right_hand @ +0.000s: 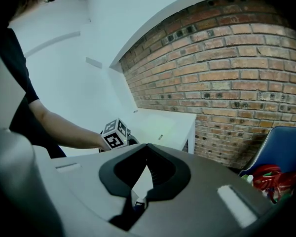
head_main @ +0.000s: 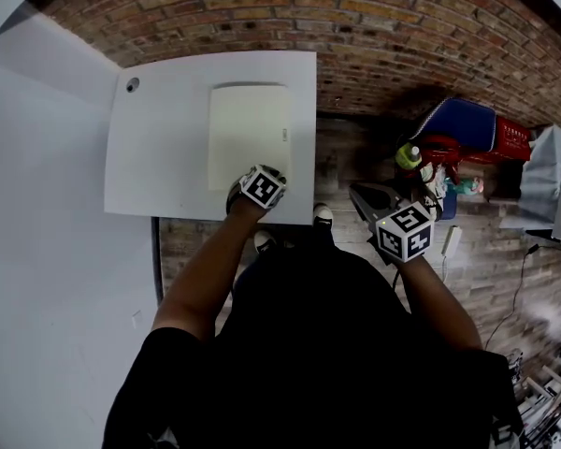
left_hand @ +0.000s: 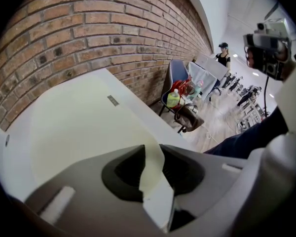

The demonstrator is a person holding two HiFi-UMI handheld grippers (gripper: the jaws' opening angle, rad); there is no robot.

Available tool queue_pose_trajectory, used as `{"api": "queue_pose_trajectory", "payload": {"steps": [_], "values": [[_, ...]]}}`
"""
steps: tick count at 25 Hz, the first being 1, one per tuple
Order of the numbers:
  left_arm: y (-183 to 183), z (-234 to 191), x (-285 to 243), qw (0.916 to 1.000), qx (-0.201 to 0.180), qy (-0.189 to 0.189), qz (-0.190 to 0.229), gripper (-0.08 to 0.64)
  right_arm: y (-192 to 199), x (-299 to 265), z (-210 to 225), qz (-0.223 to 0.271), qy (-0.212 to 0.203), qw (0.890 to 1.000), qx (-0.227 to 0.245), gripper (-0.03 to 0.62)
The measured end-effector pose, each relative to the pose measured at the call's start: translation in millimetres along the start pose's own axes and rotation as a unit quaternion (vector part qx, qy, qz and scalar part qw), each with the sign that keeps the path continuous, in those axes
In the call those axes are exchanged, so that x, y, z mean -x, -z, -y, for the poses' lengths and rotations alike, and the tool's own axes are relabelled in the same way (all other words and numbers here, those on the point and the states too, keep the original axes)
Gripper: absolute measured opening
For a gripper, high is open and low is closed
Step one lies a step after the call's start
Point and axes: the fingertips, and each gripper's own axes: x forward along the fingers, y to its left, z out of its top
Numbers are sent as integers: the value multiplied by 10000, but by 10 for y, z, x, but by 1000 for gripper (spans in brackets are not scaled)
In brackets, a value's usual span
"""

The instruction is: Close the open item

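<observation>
A cream laptop (head_main: 248, 134) lies flat with its lid down on the white table (head_main: 159, 148), against the brick wall. My left gripper (head_main: 259, 183) stands at the laptop's near edge and points steeply down. In the left gripper view its jaws (left_hand: 153, 149) stand apart; the cream lid (left_hand: 79, 127) and bare table show through the gap, with nothing between them. My right gripper (head_main: 366, 196) hangs off the table's right side, above the floor. Its fingertips (right_hand: 147, 146) meet with nothing held. The right gripper view shows the left gripper's marker cube (right_hand: 116, 135) and the laptop (right_hand: 157, 128) beyond.
A small round fitting (head_main: 131, 84) sits in the table's far left corner. To the right stands a blue chair (head_main: 463, 124) with red bags and a green bottle (head_main: 409, 155). The brick wall (head_main: 355, 26) runs behind the table. People (left_hand: 223, 53) stand far off.
</observation>
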Motion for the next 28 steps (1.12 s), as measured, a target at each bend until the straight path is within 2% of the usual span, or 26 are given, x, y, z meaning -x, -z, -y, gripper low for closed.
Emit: {"api": "queue_pose_trajectory", "payload": {"steps": [8,12,16,23,28], "values": [[34,-10,21,9998,4,123,-171,89,-15,-44,-23,14,-25,10000,-5,0],[5,92,1,9992,-124,366,-73,113,2,-49,-17,0,-18,10000,-20,0],[23,155,-5,9985,-411,346,-118,183,16,-44,2,-3,7,10000,-45,0],[-2,163,-13,9990,-322,264,164,189,54,-45,33,-34,38,10000,-72,0],[15,163,-12,9991,-329,268,45,187,48,-63,20,-35,29,10000,-61,0]]}}
